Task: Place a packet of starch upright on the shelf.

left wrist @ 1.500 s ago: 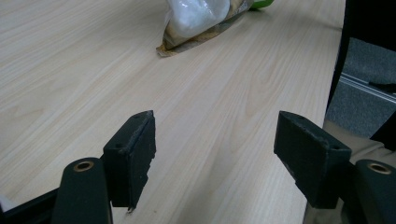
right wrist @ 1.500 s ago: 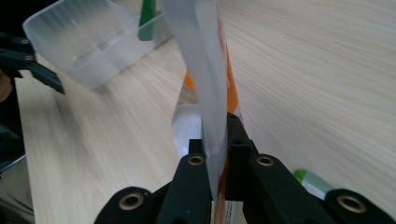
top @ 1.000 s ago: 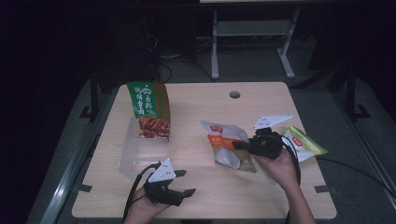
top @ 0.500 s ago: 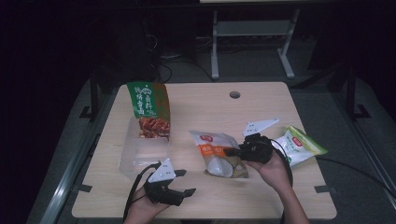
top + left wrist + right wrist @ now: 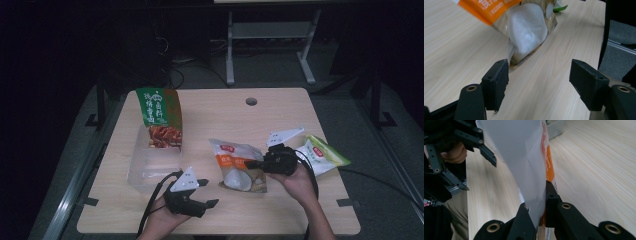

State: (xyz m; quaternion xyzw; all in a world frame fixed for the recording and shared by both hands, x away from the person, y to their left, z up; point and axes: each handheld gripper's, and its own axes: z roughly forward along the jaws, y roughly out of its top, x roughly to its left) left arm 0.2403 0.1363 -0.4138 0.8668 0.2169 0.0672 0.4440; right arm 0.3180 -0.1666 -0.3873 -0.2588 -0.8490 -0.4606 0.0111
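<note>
An orange-and-white snack pouch [image 5: 239, 167] hangs just above the table's middle front, and my right gripper [image 5: 248, 163] is shut on its right edge. In the right gripper view both jaws [image 5: 539, 200] pinch the pouch's pale back [image 5: 519, 157]. My left gripper [image 5: 209, 193] rests near the front edge, open, with its jaws pointing right toward the pouch. The left gripper view has the pouch's lower corner [image 5: 527, 27] just beyond the spread jaws [image 5: 539, 77], with nothing between them.
A clear plastic box [image 5: 150, 165] sits at the left with a tall green snack bag [image 5: 159, 115] standing in its far end. A green-and-white bag [image 5: 322, 155] lies at the right. A cable hole [image 5: 251, 101] is near the table's far edge.
My right gripper has carried the orange-and-white pouch leftward, closer to the left gripper. The left gripper has stayed where it was, open.
</note>
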